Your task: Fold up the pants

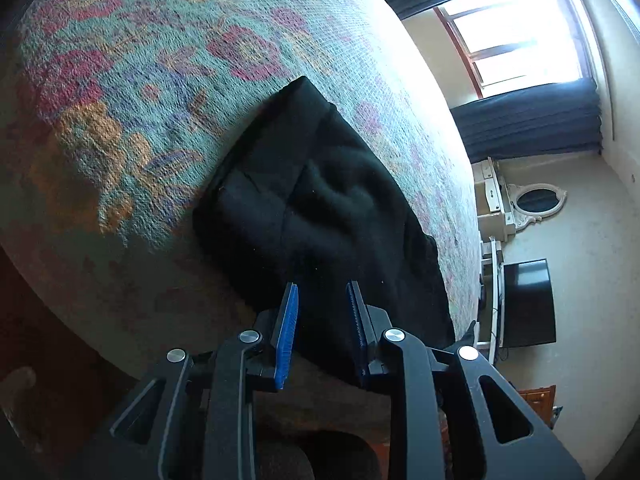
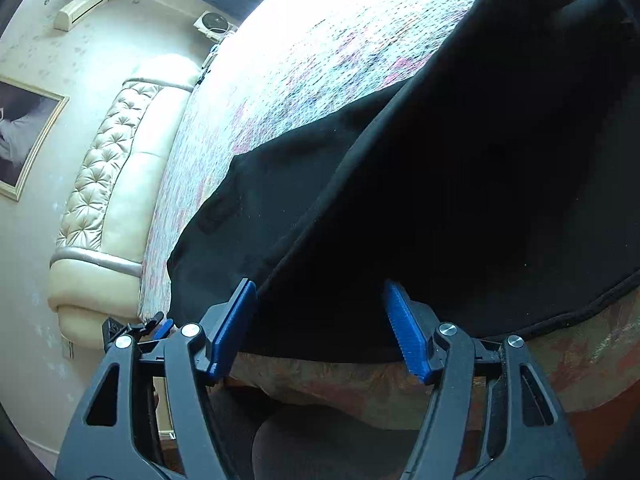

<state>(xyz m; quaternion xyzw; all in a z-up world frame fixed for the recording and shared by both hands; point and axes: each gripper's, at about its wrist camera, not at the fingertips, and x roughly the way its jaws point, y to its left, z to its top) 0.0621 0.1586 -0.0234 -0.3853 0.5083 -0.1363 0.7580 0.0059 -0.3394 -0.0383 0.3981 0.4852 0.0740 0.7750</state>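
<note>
Black pants (image 1: 320, 208) lie folded on a bed with a floral green, pink and orange bedspread (image 1: 120, 100). In the left wrist view my left gripper (image 1: 322, 292) is open, its blue pads just above the near edge of the pants, holding nothing. In the right wrist view the pants (image 2: 460, 200) fill the right half, with an upper layer lying over a lower one. My right gripper (image 2: 320, 292) is open wide at the pants' near edge by the bed's side, empty.
A padded cream headboard (image 2: 108, 184) stands at the bed's end, with a framed picture (image 2: 20, 132) on the wall. A bright window (image 1: 512, 32) with dark curtains, a white mirror stand (image 1: 532, 200) and a black television (image 1: 528, 304) lie beyond the bed.
</note>
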